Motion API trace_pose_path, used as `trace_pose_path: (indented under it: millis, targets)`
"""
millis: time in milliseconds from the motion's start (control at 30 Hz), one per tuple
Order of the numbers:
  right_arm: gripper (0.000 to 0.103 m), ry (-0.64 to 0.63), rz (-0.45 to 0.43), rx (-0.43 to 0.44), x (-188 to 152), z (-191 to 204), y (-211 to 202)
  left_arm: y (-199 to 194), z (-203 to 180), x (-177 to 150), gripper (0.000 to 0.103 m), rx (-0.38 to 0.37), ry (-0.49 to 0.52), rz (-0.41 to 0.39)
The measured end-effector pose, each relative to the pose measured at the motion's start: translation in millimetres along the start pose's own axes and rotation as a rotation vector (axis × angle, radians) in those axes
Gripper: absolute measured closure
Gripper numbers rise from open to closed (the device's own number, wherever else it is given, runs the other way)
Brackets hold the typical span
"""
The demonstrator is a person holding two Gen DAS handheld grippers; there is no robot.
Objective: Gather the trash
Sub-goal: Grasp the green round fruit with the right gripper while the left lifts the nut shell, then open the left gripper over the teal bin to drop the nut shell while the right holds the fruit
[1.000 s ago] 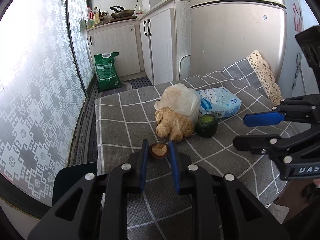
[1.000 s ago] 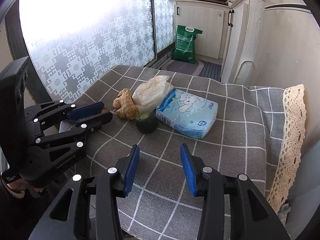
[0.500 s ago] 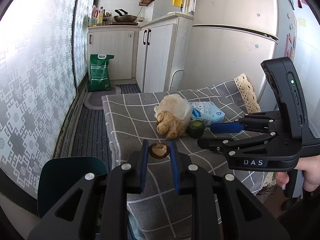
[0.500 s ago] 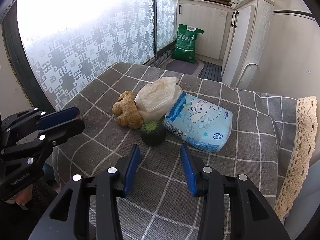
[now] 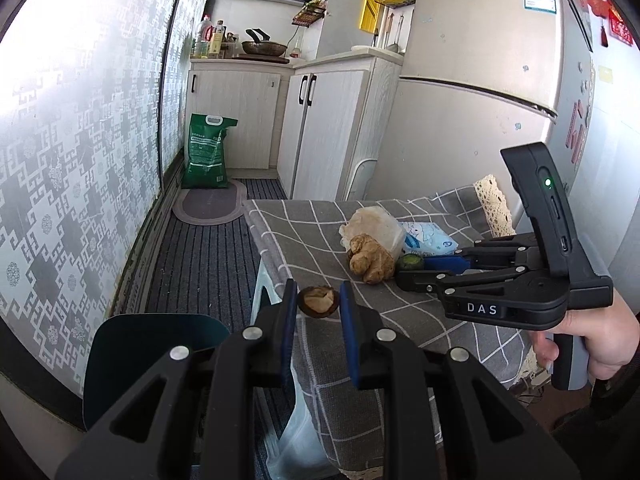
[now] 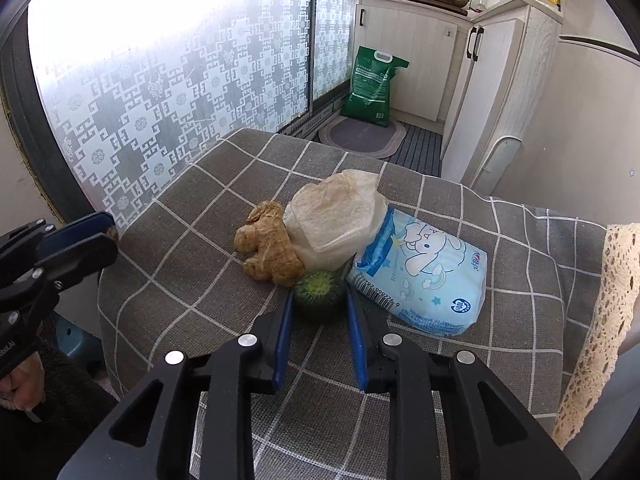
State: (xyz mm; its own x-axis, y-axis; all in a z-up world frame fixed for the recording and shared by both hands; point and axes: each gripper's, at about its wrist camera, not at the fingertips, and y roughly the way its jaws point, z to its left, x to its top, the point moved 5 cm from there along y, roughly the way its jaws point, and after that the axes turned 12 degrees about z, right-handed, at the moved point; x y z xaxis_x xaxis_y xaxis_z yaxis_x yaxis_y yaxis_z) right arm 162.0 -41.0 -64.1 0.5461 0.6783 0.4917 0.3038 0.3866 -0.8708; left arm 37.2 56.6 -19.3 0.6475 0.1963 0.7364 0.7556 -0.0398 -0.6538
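Observation:
My left gripper [image 5: 318, 291] is shut on a small brown nutshell scrap [image 5: 318, 302] and holds it in the air past the table's near-left edge, above a dark teal bin rim [image 5: 148, 352]. A round green squash stub [image 6: 319, 294] sits on the grey checked cloth [image 6: 192, 280]. It lies between the blue pads of my right gripper [image 6: 318, 298], whose jaws are closing and touch both its sides. In the left wrist view the right gripper [image 5: 412, 269] reaches in from the right, held by a hand [image 5: 592, 344].
A ginger root [image 6: 270, 250], a crumpled pale plastic bag [image 6: 336, 216] and a blue tissue pack [image 6: 424, 276] crowd just behind the stub. A white bag [image 5: 300, 440] hangs below the table edge. A green sack [image 5: 206, 152], cabinets and a fridge [image 5: 480, 80] stand beyond.
The left gripper drew back off the table with the shell and rolled. The right gripper slid forward to the green stub and its jaws narrowed around it.

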Motion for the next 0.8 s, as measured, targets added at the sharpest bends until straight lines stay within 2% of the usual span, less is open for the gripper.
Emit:
trace_pose_path:
  millis: [267,567,800]
  targets:
    - [0.078,-0.021,-0.037,-0.012,12.6,18.7,-20.5,-18.0,25.5,0.9,0.08,0.031,-0.064,-0.041]
    - [0.078,-0.018,-0.084,-0.085,27.6,27.4,-36.5,-23.4,60.3,-7.2,0.08,0.085,-0.119,-0.017]
    - [0.078,-0.069,-0.096,-0.029,42.2,61.5,-39.2,-28.7,81.1,-16.3,0.08,0.117,-0.141,-0.004]
